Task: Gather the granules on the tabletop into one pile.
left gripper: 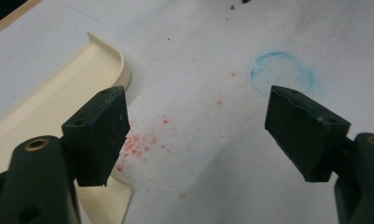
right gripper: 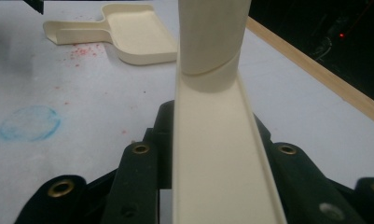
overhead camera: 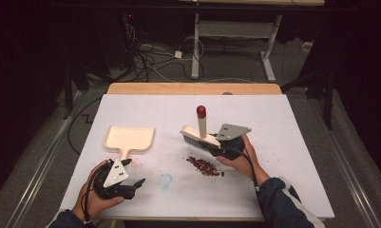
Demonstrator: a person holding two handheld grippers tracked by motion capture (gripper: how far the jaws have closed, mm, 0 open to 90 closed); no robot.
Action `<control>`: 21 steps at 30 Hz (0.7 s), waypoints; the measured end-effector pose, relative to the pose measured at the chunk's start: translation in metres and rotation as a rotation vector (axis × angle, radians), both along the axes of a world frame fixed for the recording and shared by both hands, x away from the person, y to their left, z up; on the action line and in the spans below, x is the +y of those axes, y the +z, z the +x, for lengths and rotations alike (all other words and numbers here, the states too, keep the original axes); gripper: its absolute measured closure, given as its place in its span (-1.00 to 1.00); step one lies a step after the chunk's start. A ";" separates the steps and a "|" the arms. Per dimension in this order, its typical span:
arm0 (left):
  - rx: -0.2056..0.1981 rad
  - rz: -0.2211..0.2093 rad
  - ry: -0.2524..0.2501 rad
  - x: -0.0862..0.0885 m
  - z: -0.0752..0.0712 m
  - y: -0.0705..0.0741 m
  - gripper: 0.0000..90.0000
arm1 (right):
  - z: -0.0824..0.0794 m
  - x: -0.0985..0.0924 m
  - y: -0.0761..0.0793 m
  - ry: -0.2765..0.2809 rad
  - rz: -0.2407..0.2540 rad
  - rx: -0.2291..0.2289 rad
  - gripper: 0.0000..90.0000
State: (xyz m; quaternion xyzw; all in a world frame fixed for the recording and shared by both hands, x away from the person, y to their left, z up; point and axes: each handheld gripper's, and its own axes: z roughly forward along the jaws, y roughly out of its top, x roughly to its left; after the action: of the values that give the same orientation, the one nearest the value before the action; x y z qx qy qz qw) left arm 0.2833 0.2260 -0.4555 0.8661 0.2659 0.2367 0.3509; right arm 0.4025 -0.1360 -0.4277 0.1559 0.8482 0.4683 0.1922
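Observation:
A cream brush [overhead camera: 200,134] with a red-tipped upright handle hangs just above the white table, gripped by its head in my right gripper [overhead camera: 217,146]. In the right gripper view the brush head [right gripper: 217,158] runs up between the jaws, and my right gripper [right gripper: 213,140] is shut on it. A small pile of dark red crumbs [overhead camera: 205,166] lies just in front of the brush. A cream dustpan [overhead camera: 130,137] lies flat at the left, handle toward me. My left gripper [overhead camera: 137,184] rests near that handle with its jaws wide apart; in its own view the left gripper [left gripper: 198,135] holds nothing.
A blue ring stain [overhead camera: 165,180] marks the table [overhead camera: 273,123] between the hands, and faint red specks [left gripper: 138,145] lie beside the dustpan [left gripper: 40,112]. The far table edge is a wooden strip [overhead camera: 193,88]. Beyond it are a desk frame and floor cables.

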 end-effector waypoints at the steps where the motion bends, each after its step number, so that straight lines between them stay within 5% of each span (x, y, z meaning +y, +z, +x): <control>1: 0.001 0.001 0.000 0.000 0.000 0.000 -0.53 | 0.003 0.005 0.000 0.015 -0.012 -0.005 0.50; 7: 0.006 0.002 -0.003 0.001 0.001 -0.001 -0.53 | 0.009 0.023 -0.013 0.088 -0.078 0.024 0.50; 13: 0.006 0.004 -0.004 0.000 0.001 -0.001 -0.53 | -0.008 0.010 -0.017 0.177 -0.104 0.047 0.50; 21: 0.002 0.014 -0.011 -0.003 0.002 0.000 -0.53 | -0.017 -0.012 -0.011 0.132 -0.106 0.017 0.50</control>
State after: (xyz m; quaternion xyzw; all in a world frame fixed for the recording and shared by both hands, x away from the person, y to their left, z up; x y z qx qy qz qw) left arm 0.2852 0.2227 -0.4555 0.8703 0.2596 0.2357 0.3459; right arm 0.3855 -0.1476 -0.4386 0.0932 0.8817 0.4332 0.1619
